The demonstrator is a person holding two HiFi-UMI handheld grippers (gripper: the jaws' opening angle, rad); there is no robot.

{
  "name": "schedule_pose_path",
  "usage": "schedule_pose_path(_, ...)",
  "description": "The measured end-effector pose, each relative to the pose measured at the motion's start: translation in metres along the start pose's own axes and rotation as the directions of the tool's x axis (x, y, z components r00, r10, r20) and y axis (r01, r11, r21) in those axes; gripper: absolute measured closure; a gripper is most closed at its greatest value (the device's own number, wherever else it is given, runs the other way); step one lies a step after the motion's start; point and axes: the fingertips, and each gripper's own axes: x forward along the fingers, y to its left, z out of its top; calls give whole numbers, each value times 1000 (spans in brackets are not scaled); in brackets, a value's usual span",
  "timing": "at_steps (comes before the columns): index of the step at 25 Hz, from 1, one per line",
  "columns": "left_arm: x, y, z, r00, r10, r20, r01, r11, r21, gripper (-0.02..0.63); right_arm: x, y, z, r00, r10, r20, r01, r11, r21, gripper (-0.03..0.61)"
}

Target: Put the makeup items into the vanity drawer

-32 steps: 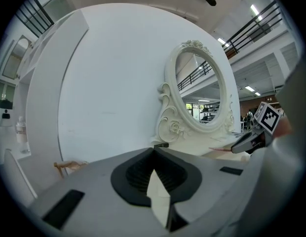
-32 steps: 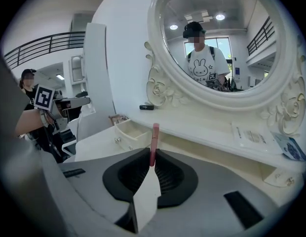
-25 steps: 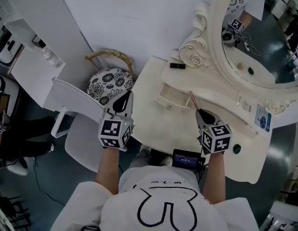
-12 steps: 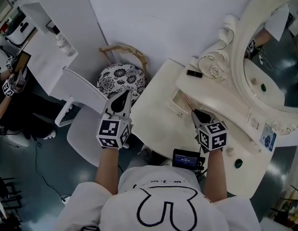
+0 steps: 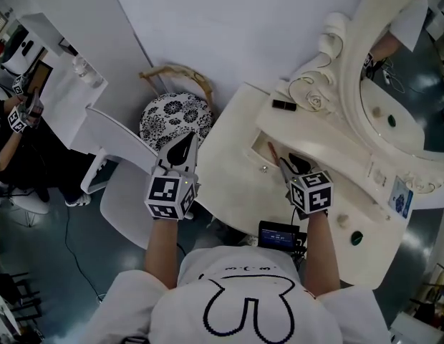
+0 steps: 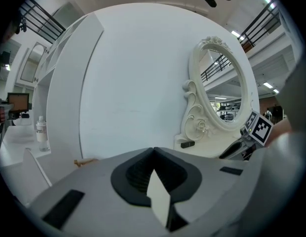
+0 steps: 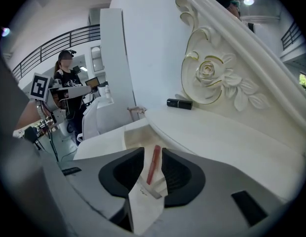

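Just opening the right tool [image 7: 152,155] over the drawer [image 7: 129,135]: loose now, not pinching. Between its jaws, the red pencil [image 7: 153,163], pointing to 12 o'clock and seemingly lying in the drawer. Could go wrong by pulling back too fast and dragging the pencil out over the front edge. Could also jam the drawer if left poking up. Left tool [image 6: 153,151] clenched on nothing, off the bench [image 5: 229,188] at 9 o'clock. Not yet picked: the black tube [image 5: 283,104], at 12 o'clock from the drawer.

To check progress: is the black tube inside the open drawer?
No, the black tube lies on the vanity top, outside the drawer.
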Motion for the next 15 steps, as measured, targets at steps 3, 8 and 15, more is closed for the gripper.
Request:
schedule_pose_path(3, 6, -11, 2, 1000, -28, 4, 27, 1000, 7, 586, -11, -6, 3, 999, -26, 25, 26, 1000, 6, 477)
schedule_pose_path(8, 17, -38, 8, 995, -95, 13, 95, 995, 24, 586, -41, -24, 1, 992, -104, 76, 101, 994, 41, 476)
schedule_pose_path(15, 29, -86, 18, 978, -209, 28, 207, 977, 50, 586, -94, -52, -24, 965, -240, 105, 224, 965, 138, 476)
